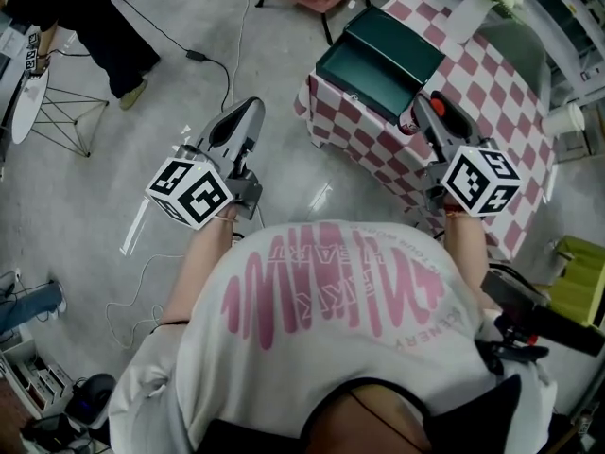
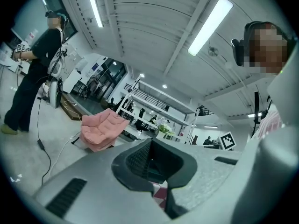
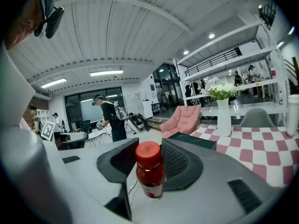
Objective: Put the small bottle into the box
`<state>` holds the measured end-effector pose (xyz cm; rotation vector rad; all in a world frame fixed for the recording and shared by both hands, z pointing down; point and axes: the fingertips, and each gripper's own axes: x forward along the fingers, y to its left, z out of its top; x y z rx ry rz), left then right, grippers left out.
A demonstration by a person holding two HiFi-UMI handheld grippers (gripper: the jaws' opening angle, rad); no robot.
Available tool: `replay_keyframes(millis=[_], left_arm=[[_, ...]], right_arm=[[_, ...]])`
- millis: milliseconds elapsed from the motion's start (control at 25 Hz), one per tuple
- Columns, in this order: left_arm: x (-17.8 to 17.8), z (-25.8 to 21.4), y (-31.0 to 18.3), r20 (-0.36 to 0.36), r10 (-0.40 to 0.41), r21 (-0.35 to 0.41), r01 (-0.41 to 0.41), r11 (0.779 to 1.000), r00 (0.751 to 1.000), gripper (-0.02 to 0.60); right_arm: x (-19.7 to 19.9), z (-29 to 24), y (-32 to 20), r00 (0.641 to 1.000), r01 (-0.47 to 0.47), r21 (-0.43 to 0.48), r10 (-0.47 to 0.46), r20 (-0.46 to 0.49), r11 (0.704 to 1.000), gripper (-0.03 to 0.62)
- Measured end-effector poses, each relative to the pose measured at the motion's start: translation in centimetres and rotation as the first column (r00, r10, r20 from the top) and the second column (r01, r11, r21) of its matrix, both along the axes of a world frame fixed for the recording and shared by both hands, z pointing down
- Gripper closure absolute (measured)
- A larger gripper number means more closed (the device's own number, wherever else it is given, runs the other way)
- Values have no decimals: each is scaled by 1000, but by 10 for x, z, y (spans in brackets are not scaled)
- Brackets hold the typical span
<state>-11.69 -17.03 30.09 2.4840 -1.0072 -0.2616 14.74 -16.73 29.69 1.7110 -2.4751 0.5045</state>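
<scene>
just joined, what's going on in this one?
A person holds a gripper in each hand. The right gripper is closed on the small bottle, which has a red cap and is held upright near the edge of the checkered table. The box, dark green and open, sits on that table; the bottle is not in it yet. The left gripper is over the floor, jaws together, holding nothing.

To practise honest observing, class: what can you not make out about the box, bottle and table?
Box interior: head view, too dark; right gripper view, edge-on.
Small bottle label: right gripper view, print too small; head view, right gripper overlaps it.
Table near edge: head view, behind right gripper.
</scene>
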Motion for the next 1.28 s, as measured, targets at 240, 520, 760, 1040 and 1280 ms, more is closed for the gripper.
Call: replay_keyframes(millis=[240,520,760,1040,1280], left_arm=[[-3,10,3,7,-8,-25,8,1000,1000,574],[-1,17,5,8,-9,-47,10,999,1000,574],[0,41,3,-1,-15,-109,14,994,1000,574],[5,45,-18,-6,-2,-115,2,993,1000,574],[-3,39,-46,-6,-27,-89,26,996,1000,574]], right_arm=[[-1,12,-2,1000,-3,-31,3,-2,1000,441],[-2,21,-3,1000,-16,-44,17,6,999,441],[-6,32,-5,1000,-11,-67,12,25,998,441],[-6,43,-33,1000,-6,-85,6,7,996,441],[-6,42,-67,1000,0,-64,0,4,998,441]])
